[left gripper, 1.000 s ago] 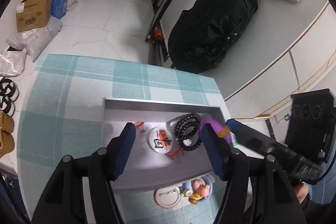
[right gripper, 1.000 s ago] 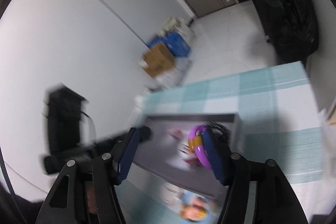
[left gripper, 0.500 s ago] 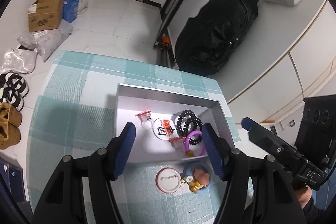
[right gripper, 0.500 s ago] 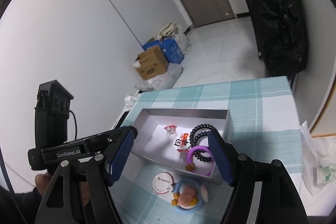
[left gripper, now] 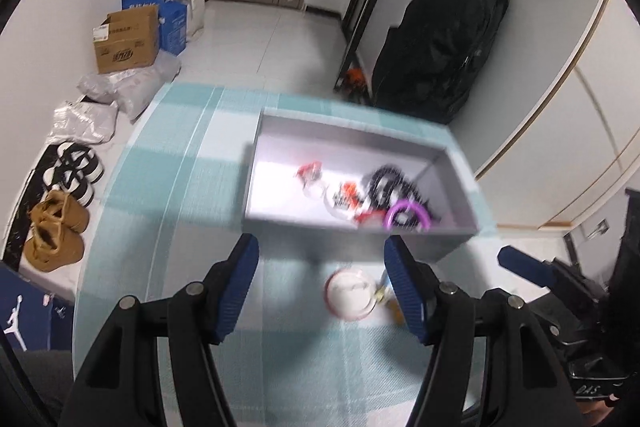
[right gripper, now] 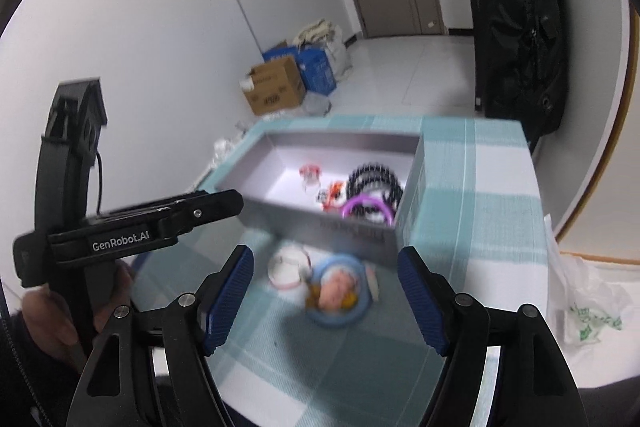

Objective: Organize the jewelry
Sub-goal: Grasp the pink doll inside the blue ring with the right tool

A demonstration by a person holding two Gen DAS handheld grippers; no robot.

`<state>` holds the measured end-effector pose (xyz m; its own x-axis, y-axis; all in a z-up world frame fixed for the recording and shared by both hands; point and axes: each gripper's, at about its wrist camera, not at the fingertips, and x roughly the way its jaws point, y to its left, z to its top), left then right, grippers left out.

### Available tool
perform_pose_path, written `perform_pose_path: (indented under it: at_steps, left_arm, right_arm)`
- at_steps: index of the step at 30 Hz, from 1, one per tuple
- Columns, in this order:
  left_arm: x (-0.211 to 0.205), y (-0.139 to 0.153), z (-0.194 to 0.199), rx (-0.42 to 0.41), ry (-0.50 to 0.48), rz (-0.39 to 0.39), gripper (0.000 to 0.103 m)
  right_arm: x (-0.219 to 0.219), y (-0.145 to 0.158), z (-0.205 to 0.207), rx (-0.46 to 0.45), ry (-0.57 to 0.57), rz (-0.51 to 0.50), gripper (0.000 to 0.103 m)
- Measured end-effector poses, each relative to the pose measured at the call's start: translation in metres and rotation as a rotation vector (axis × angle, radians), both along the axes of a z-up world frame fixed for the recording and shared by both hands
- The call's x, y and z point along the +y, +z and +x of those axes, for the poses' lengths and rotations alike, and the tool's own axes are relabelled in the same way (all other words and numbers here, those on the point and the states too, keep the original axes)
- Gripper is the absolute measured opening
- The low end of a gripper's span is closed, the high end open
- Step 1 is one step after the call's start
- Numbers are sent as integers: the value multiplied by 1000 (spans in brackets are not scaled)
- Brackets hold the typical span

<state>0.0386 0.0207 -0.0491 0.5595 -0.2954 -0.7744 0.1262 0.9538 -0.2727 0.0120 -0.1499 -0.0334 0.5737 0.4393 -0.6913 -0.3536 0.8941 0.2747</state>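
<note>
Left gripper (left gripper: 320, 267): jaws are seen apart at the bottom centre of the left wrist view, with nothing held between them; only the checked tablecloth (left gripper: 172, 187) lies below.
Right gripper (right gripper: 325, 281): jaws are spread wide at the bottom centre of the right wrist view and nothing is gripped; two loose pieces on the cloth are framed between the fingers.
White badge (right gripper: 289, 266): laid flat on the cloth just in front of the box, left of the blue one.
Blue badge (right gripper: 338, 289): set on the cloth beside the white badge, blurred, a pink and yellow figure on it.
Grey box (left gripper: 360, 229): placed at mid frame on the cloth, open on top, its near wall just behind the badges.
Purple ring (left gripper: 408, 218): found inside the box at its near right corner.
Black bead bracelet (right gripper: 374, 177): coiled inside the box, just behind the purple ring.
Small red and white pieces (left gripper: 310, 173): scattered in the box left of the beads; too blurred to be told apart.
</note>
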Motion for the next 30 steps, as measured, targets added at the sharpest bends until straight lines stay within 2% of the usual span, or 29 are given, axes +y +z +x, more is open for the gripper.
perform_pose_path:
  at_steps: [3,5,11,19,25,30]
  left_arm:
    - [0,-6,-3,31,-16,1,60]
    - [1,-9,-4,43,-19,9,60]
    - [4,-15,-5,54,-15,14,60]
    - [0,-17,-9,52,-41,33,60]
    - [5,-17,-8,50,-26,34,60]
    - [11,-25,-3,95,-12,18,60]
  right_arm:
    - [1,-10,0,35,8,-7,72]
    - [2,-13,2,48,10,-5,63]
    - [10,-28,6,87,29,-37,49]
    - [24,-37,9,86,40,-108,45]
    - [37,-48,11,78,40,-219,24]
    - [35,-48,10,78,35,-220,20]
